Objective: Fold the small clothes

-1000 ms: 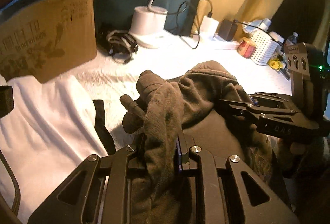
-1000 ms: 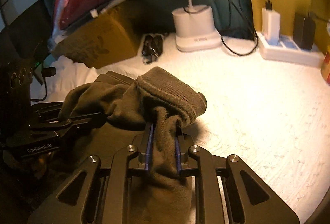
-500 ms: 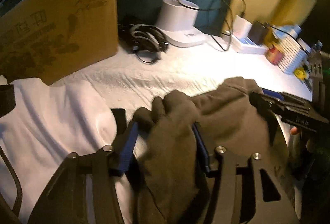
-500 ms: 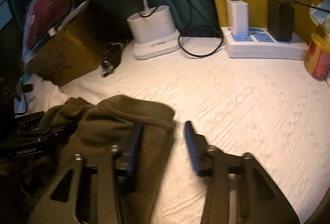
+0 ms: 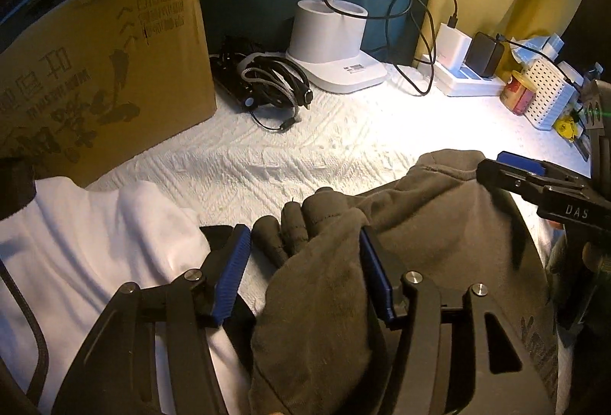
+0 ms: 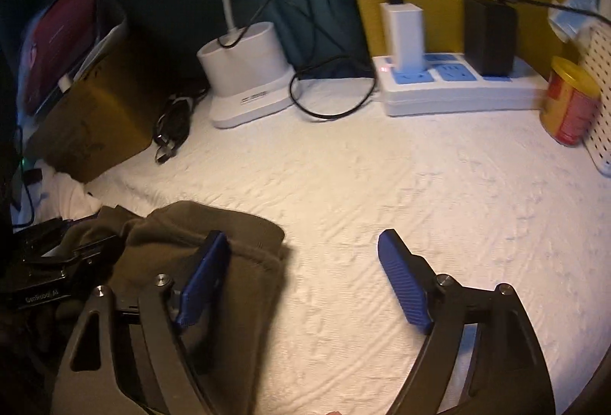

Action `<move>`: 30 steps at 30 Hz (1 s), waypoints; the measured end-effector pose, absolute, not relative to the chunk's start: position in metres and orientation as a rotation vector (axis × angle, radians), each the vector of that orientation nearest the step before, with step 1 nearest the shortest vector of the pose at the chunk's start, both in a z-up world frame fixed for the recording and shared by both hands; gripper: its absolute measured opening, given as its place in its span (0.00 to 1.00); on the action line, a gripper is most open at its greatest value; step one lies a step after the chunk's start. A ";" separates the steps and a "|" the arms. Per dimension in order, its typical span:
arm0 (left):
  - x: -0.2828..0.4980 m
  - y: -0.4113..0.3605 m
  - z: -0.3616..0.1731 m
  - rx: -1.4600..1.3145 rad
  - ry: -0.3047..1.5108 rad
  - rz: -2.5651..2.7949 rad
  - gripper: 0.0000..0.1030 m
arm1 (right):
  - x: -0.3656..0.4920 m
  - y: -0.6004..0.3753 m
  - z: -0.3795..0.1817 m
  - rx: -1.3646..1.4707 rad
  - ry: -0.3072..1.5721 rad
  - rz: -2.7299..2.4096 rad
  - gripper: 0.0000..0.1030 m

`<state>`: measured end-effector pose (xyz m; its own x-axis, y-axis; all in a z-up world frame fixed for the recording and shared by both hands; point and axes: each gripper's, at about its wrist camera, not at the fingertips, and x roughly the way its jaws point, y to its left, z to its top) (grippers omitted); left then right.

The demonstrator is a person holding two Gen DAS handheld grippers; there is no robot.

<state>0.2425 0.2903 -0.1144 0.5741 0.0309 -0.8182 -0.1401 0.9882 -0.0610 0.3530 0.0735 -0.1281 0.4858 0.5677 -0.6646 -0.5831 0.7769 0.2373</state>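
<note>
You are holding both grippers spread: left gripper (image 5: 305,273) straddling the olive garment (image 5: 439,224), right gripper (image 6: 301,281) beside its cuff, leaving it resting folded on the white cloth (image 6: 382,186).

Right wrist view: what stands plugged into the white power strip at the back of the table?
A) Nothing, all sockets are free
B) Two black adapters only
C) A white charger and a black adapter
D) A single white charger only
C: on the power strip stand a white charger with a black cable and a black adapter.
</note>
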 end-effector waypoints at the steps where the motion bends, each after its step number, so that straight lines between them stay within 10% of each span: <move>1: 0.242 0.290 -0.114 -0.120 0.951 0.104 0.56 | 0.352 0.074 -0.127 -0.031 0.797 0.695 0.81; 7: 0.237 0.283 -0.102 -0.025 0.921 0.148 0.76 | 0.348 0.066 -0.125 -0.034 0.797 0.664 0.81; 30: 0.178 0.246 -0.057 -0.020 0.771 0.139 0.86 | 0.289 0.032 -0.102 -0.073 0.732 0.623 0.81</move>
